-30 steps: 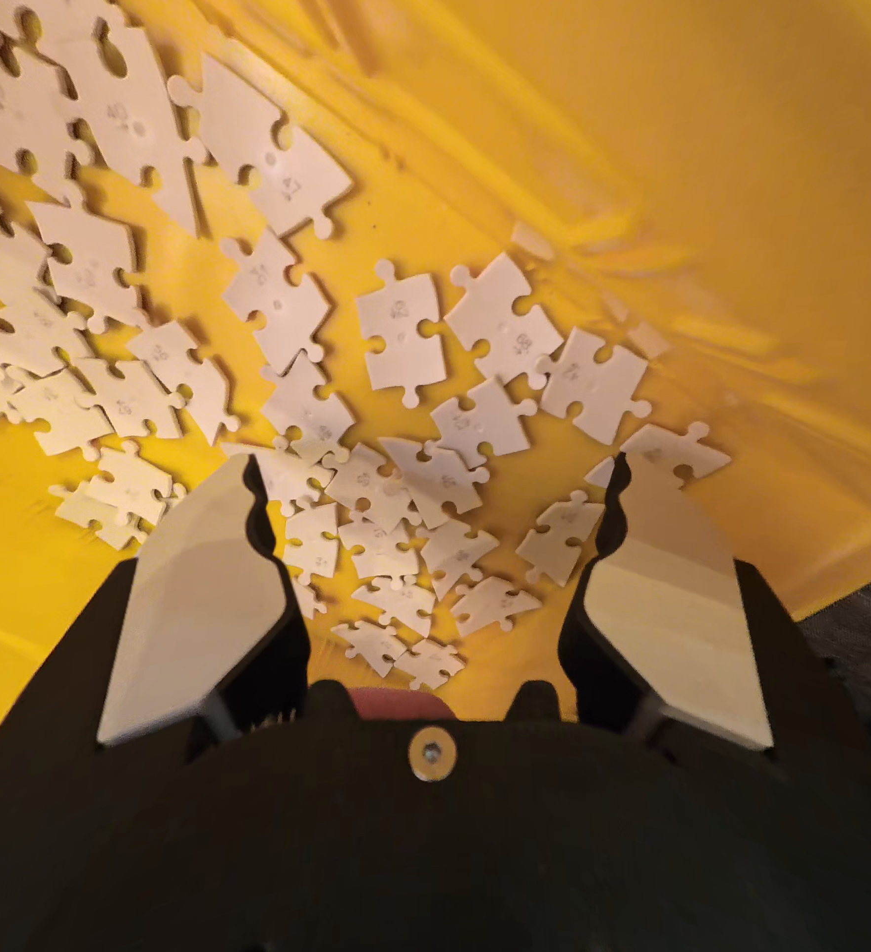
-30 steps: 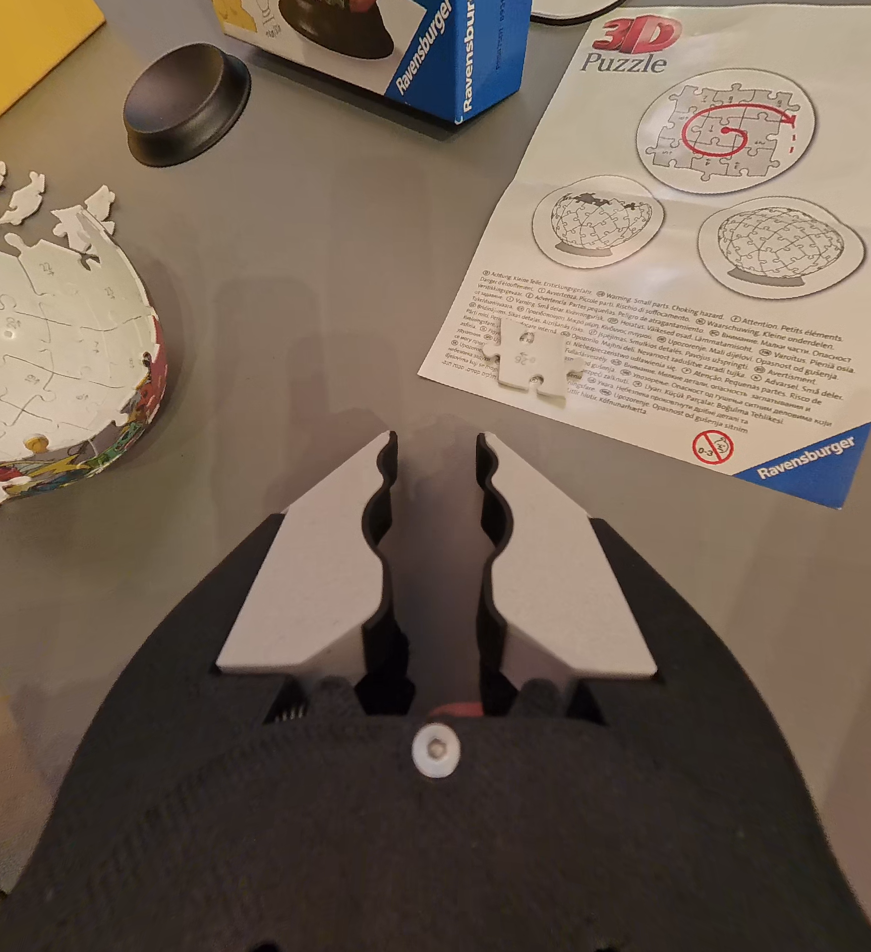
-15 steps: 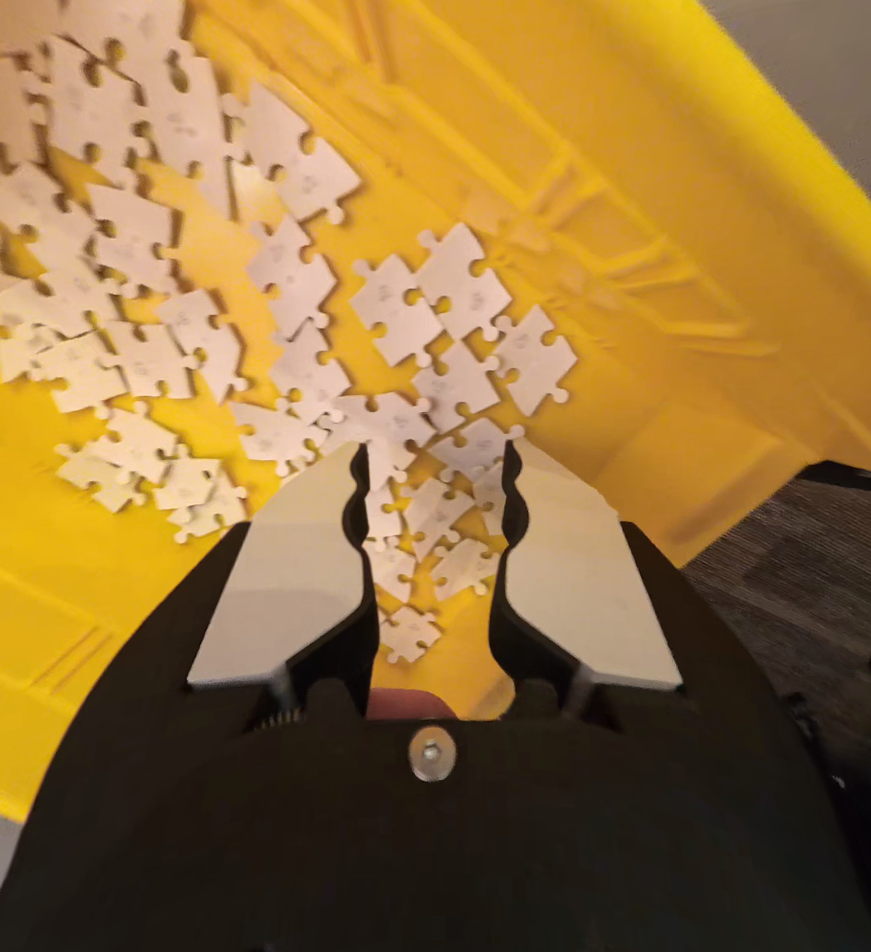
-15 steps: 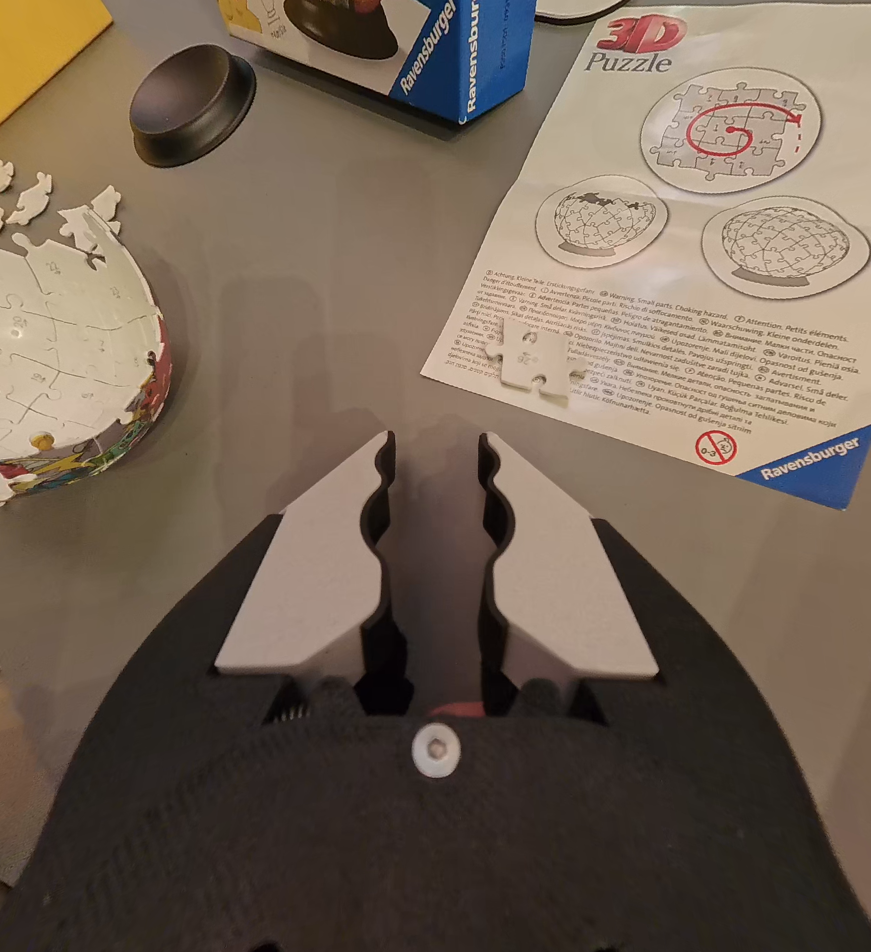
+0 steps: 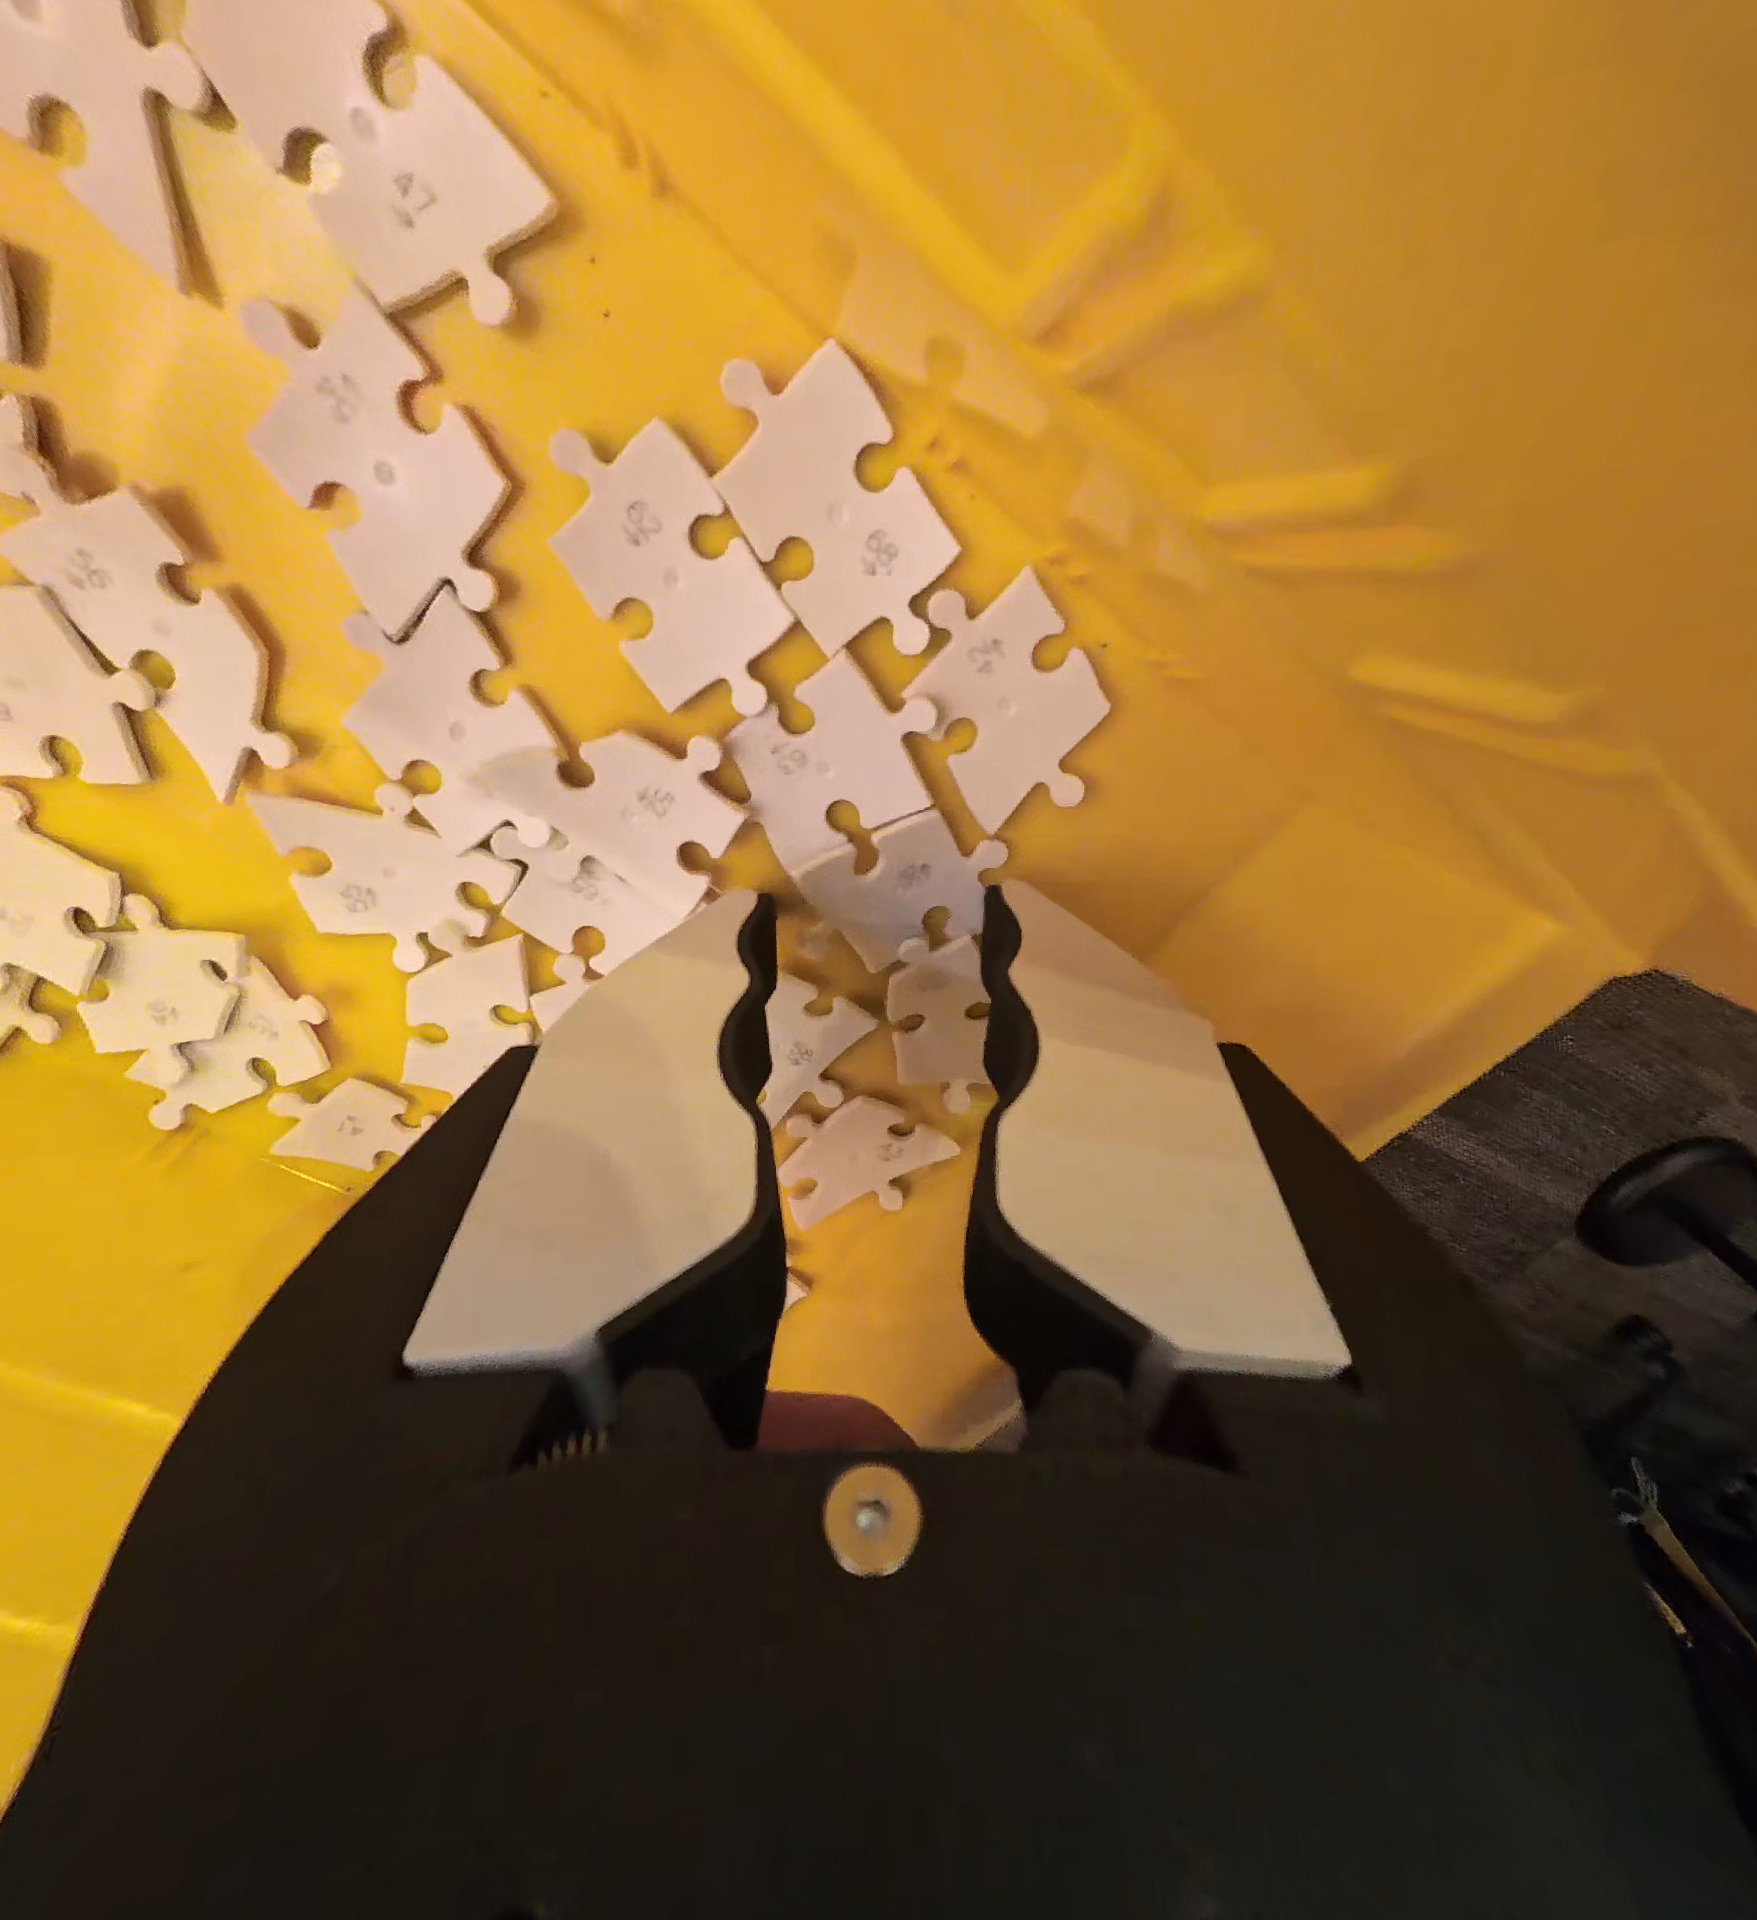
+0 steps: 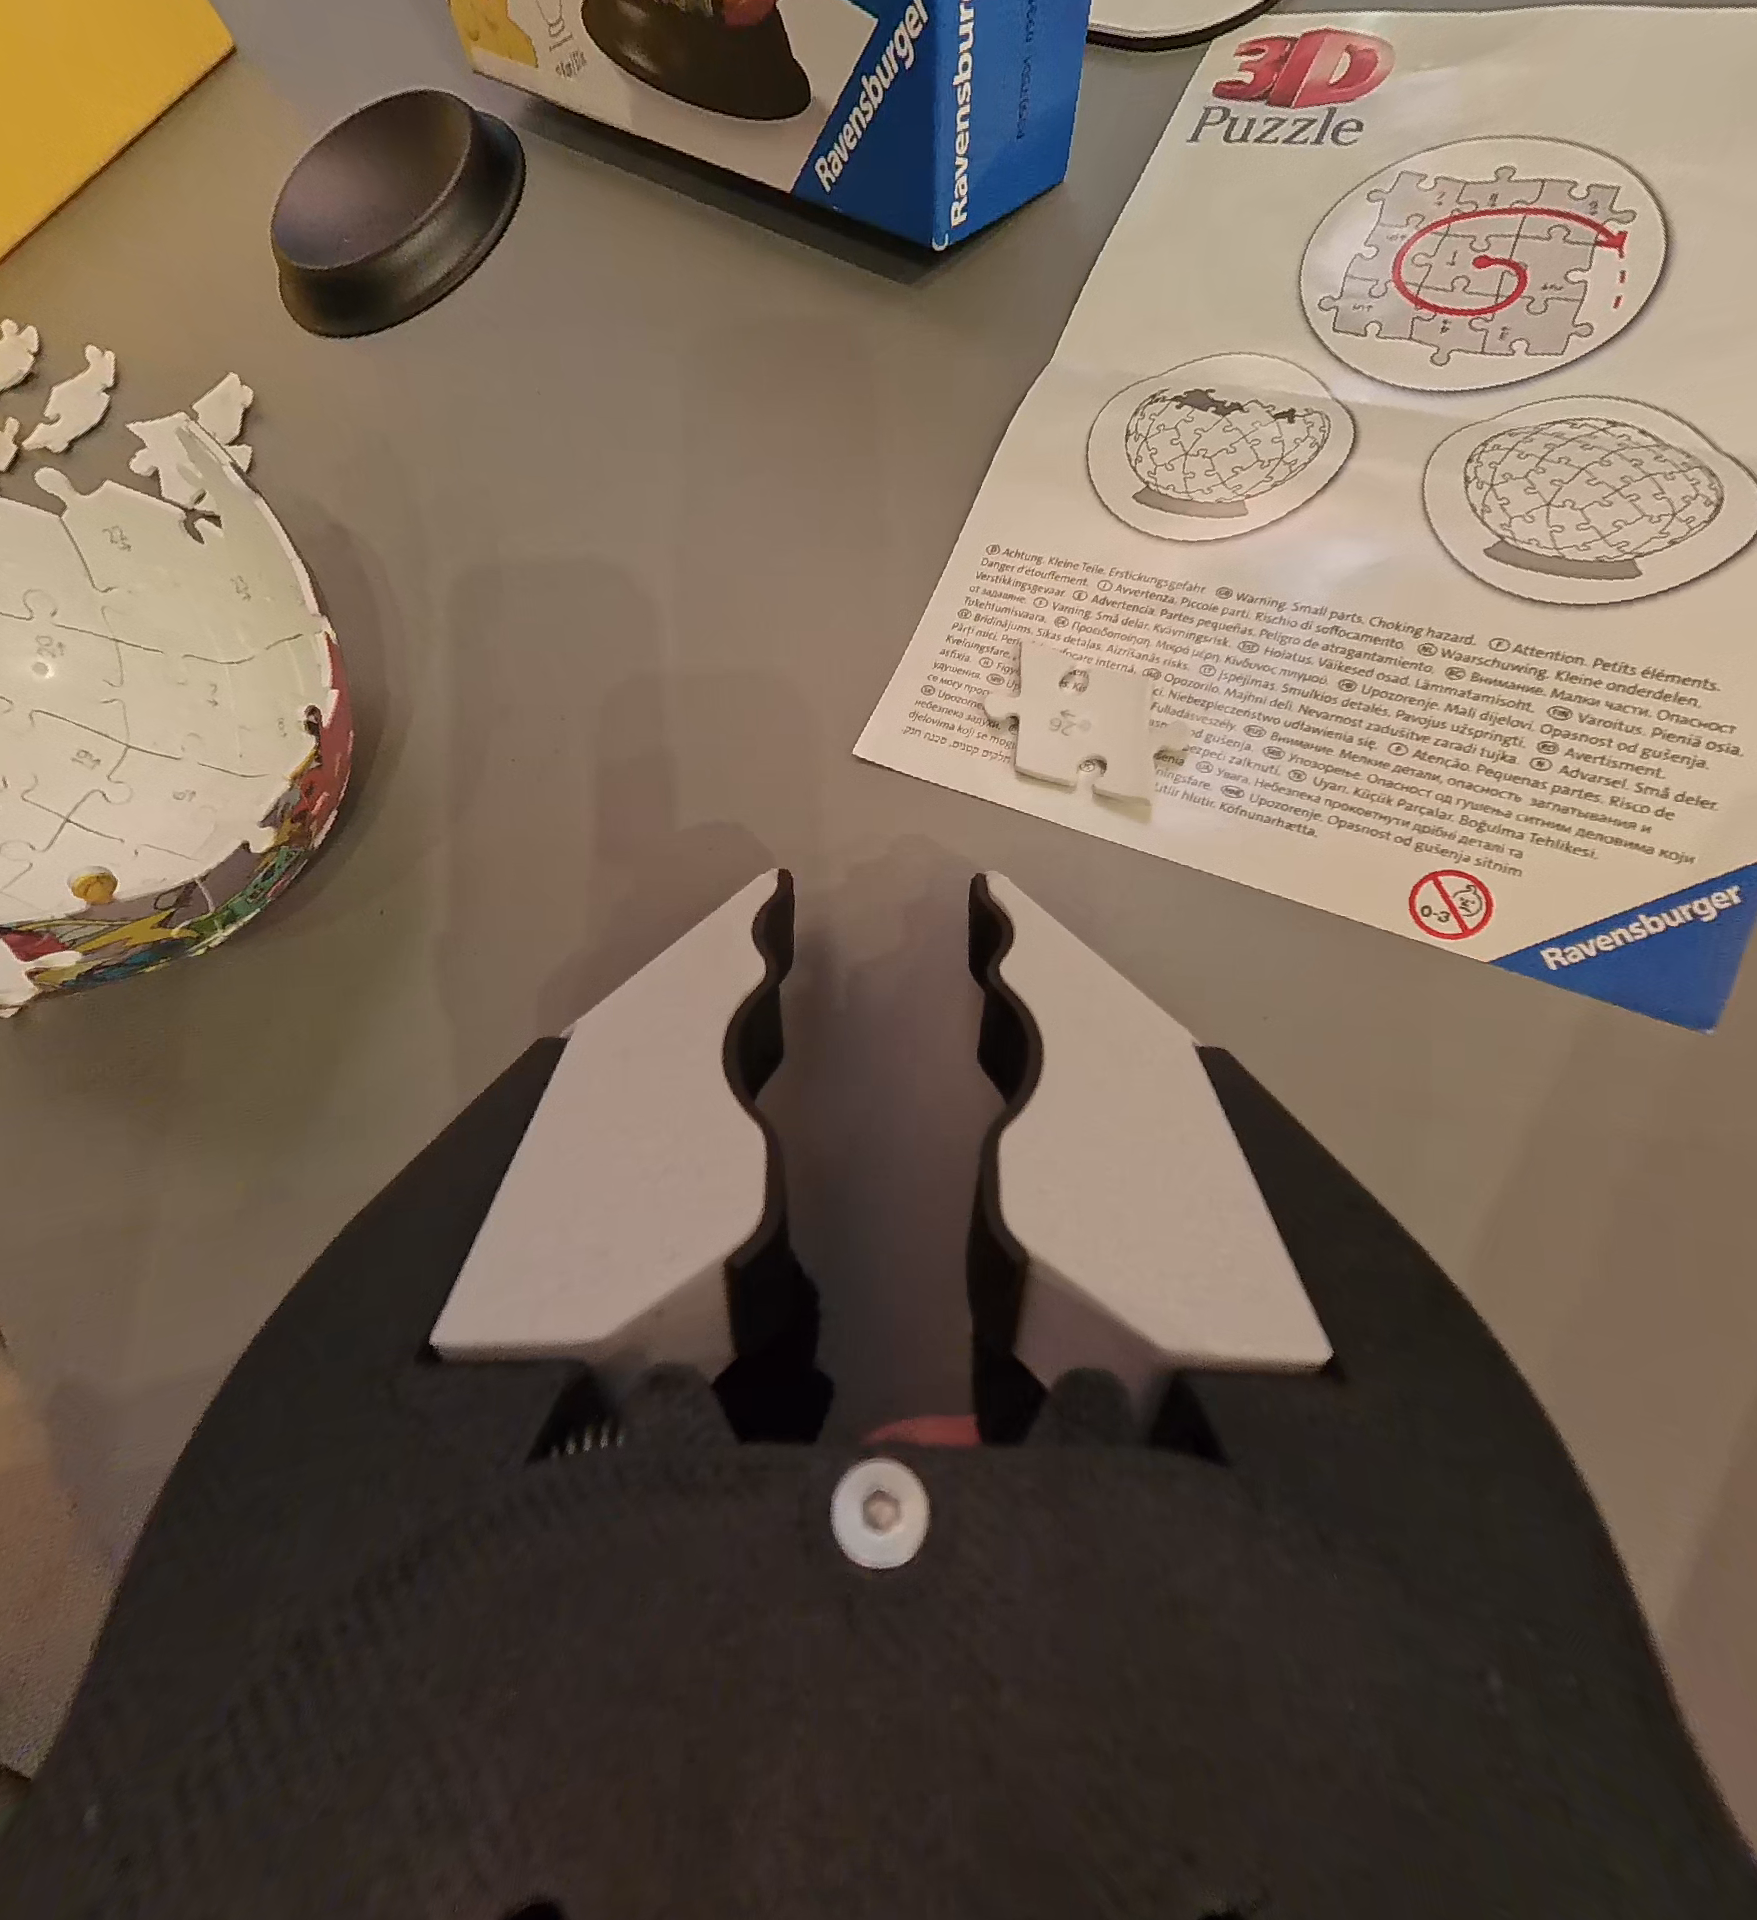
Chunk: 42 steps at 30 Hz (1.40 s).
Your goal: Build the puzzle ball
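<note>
Many white numbered puzzle pieces [image 5: 645,561] lie face down in a yellow bin [image 5: 1373,416]. My left gripper [image 5: 876,902] is down among them, its jaws narrowed on one white puzzle piece [image 5: 895,873] that spans the gap between the tips. In the right wrist view the half-built puzzle ball [image 6: 115,707], a white bowl with a coloured outside, sits at the left on the grey table. One single piece [image 6: 1082,727] lies on the instruction sheet [image 6: 1425,499]. My right gripper [image 6: 874,883] hovers over bare table, slightly open and empty.
A black round stand [image 6: 391,213] and a blue puzzle box [image 6: 853,94] stand at the back. A few small loose pieces [image 6: 1,358] lie behind the ball. The bin's yellow corner [image 6: 43,114] shows at top left. Dark floor and a black object [image 5: 1684,1205] lie beside the bin.
My left gripper went from wide open to nearly closed around a piece and moved closer to the pieces. The right gripper has hardly moved.
</note>
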Available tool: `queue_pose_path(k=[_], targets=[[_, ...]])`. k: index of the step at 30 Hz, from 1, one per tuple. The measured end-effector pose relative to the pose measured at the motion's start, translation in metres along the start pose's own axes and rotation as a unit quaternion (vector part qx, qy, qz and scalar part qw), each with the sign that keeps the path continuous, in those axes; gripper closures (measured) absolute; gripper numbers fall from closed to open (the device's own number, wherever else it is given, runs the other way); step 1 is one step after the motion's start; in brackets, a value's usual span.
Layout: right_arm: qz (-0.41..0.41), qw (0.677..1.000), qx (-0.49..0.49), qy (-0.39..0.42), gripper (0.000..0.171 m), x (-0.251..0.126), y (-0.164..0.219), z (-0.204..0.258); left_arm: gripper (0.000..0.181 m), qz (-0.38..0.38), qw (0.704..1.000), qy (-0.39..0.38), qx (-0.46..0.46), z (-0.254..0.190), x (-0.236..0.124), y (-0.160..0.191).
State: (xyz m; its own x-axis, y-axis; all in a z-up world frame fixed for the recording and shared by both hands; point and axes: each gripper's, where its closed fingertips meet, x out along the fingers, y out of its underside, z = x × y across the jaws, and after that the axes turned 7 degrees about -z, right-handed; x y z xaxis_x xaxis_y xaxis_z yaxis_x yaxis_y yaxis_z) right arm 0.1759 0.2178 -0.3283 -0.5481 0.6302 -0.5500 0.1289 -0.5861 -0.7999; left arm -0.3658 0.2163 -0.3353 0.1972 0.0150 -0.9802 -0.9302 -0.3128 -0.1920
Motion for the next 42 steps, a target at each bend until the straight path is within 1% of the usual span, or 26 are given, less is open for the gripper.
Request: queue_pose_path(k=[6,9,12,15,18,20,24,26,27,29,30,32,33,34,35,37,38,42], targets=[[0.0,1.0,0.001,-0.003,0.138,0.0,0.0,0.0,0.154,-0.029,0.999,-0.015,-0.011,0.001,-0.001,-0.004],[0.0,1.0,0.002,-0.004,0.138,0.0,0.0,0.001,0.169,-0.057,0.998,-0.027,-0.021,0.004,-0.01,-0.009],[0.0,1.0,0.002,-0.003,0.138,0.0,0.0,0.0,0.179,-0.11,0.993,-0.024,-0.036,0.003,-0.021,-0.021],[0.0,1.0,0.004,-0.002,0.139,0.0,0.0,0.0,0.179,-0.114,0.992,-0.047,-0.037,0.008,-0.029,-0.017],[0.0,1.0,0.004,-0.001,0.14,0.0,0.0,0.0,0.179,-0.172,0.981,-0.055,-0.068,0.009,-0.049,-0.027],[0.0,1.0,0.005,0.0,0.14,0.0,0.0,-0.001,0.179,-0.231,0.967,-0.065,-0.084,0.005,-0.074,-0.042],[0.0,1.0,0.006,0.0,0.14,0.0,0.0,-0.001,0.179,-0.36,0.925,-0.068,-0.1,-0.018,-0.126,-0.086],[0.0,1.0,0.005,0.001,0.141,0.0,0.0,-0.001,0.179,-0.409,0.907,-0.047,-0.094,-0.043,-0.138,-0.114],[0.0,1.0,0.005,0.001,0.14,0.0,0.0,-0.001,0.179,-0.425,0.899,-0.038,-0.097,-0.056,-0.138,-0.128],[0.0,1.0,0.005,0.0,0.14,0.0,0.0,-0.001,0.179,-0.444,0.891,0.001,-0.096,-0.089,-0.123,-0.157],[0.0,1.0,0.005,0.0,0.14,0.0,0.0,-0.001,0.179,-0.442,0.892,0.005,-0.099,-0.101,-0.11,-0.168],[0.0,1.0,0.005,0.0,0.14,0.0,0.0,-0.001,0.179,-0.416,0.904,-0.01,-0.096,-0.111,-0.079,-0.178],[0.0,1.0,0.004,-0.001,0.14,0.0,0.0,-0.001,0.179,-0.409,0.906,0.0,-0.111,-0.116,-0.066,-0.183],[0.0,1.0,0.004,-0.001,0.14,-0.001,0.0,0.0,0.179,-0.401,0.908,0.025,-0.122,-0.125,-0.051,-0.188],[0.0,1.0,0.004,-0.002,0.14,-0.001,0.0,0.0,0.179,-0.38,0.916,0.03,-0.127,-0.129,-0.033,-0.189],[0.0,1.0,0.004,-0.002,0.139,-0.001,0.0,0.0,0.179,-0.341,0.932,-0.009,-0.126,-0.122,-0.003,-0.183],[-0.001,1.0,0.004,-0.002,0.139,-0.001,0.0,0.0,0.179,-0.33,0.933,-0.008,-0.14,-0.118,0.007,-0.181],[0.0,1.0,0.005,-0.002,0.139,-0.001,0.0,0.0,0.178,-0.342,0.918,-0.004,-0.202,-0.103,0.022,-0.178]])
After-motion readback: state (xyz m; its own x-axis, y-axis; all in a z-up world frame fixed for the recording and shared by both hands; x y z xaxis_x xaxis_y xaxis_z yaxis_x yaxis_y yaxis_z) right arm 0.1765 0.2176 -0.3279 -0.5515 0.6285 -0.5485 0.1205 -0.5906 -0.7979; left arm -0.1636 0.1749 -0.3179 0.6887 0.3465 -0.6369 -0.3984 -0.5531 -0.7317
